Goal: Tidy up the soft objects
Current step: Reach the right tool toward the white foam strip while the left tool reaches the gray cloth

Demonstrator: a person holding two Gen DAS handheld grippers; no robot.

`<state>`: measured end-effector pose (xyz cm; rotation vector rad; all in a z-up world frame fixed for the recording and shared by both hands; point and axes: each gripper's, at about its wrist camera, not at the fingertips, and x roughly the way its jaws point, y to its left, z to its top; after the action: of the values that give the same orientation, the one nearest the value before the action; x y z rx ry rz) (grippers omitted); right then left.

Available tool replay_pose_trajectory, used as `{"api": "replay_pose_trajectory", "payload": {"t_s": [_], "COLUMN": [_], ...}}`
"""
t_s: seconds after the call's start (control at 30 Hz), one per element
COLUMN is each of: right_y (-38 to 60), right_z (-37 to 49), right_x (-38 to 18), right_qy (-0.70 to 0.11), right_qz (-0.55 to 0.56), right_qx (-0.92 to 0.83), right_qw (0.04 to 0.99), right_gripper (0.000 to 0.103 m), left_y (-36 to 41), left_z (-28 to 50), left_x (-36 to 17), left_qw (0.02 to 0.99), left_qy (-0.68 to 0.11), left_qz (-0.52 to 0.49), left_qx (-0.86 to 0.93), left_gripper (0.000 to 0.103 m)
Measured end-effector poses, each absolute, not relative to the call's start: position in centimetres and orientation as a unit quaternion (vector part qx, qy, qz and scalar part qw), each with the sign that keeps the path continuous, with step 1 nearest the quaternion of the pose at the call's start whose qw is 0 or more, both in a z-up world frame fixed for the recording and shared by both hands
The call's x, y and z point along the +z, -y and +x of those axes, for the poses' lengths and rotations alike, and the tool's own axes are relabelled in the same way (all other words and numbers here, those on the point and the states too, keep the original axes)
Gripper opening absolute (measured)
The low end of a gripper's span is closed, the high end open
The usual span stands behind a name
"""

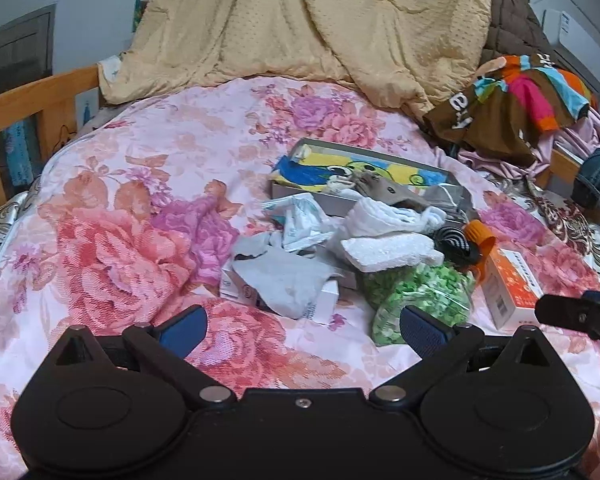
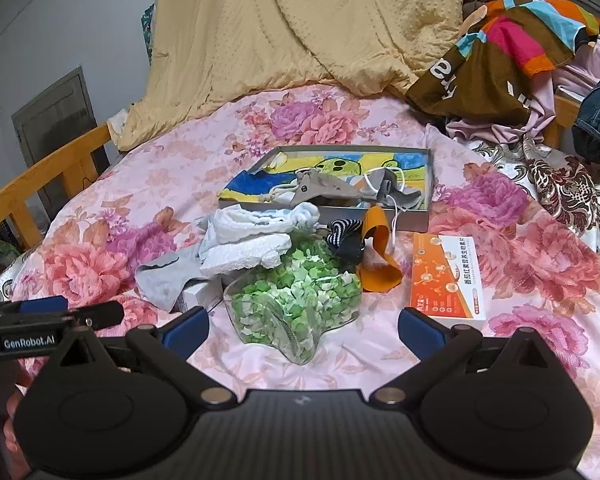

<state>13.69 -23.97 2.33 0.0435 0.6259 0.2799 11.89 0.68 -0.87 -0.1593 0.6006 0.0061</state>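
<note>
A pile of small items lies mid-bed on the floral cover (image 1: 120, 220). It holds a white foam piece (image 1: 392, 254) (image 2: 244, 258), white socks (image 1: 388, 214) (image 2: 260, 218), a grey cloth (image 1: 284, 276) (image 2: 160, 278), a striped sock (image 2: 346, 234), an orange cloth (image 2: 380, 264) and a clear star-shaped jar of green paper stars (image 1: 420, 292) (image 2: 296, 300). A grey box (image 2: 428, 184) behind holds a colourful towel (image 1: 340, 168) and a grey pouch (image 2: 328, 188). My left gripper (image 1: 302, 326) is open before the pile. My right gripper (image 2: 302, 326) is open, with the jar just ahead of it.
An orange carton (image 2: 446, 276) (image 1: 512, 284) lies right of the jar. A yellow quilt (image 1: 300, 28) is heaped at the back, with clothes (image 2: 512, 48) at the right. A wooden bed rail (image 1: 28, 108) runs along the left. The other gripper shows at each view's edge.
</note>
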Motion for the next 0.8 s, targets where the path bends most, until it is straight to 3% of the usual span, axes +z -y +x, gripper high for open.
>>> {"api": "replay_pose_trajectory", "payload": {"t_s": [0.8], "right_y": [20.4], "right_z": [17.1], "right_x": [1.3], "right_qy": [-0.291], "right_qz": [-0.049], "right_qx": [0.159], "right_qw": [0.942], "right_gripper": [0.103], "left_y": [-3.4], "left_z": [18.9], "left_x": [-0.8], "left_qw": [0.942], "left_qy": [-0.33], "left_qz": [-0.056], "left_qx": [-0.015], "left_gripper": [0.102]}}
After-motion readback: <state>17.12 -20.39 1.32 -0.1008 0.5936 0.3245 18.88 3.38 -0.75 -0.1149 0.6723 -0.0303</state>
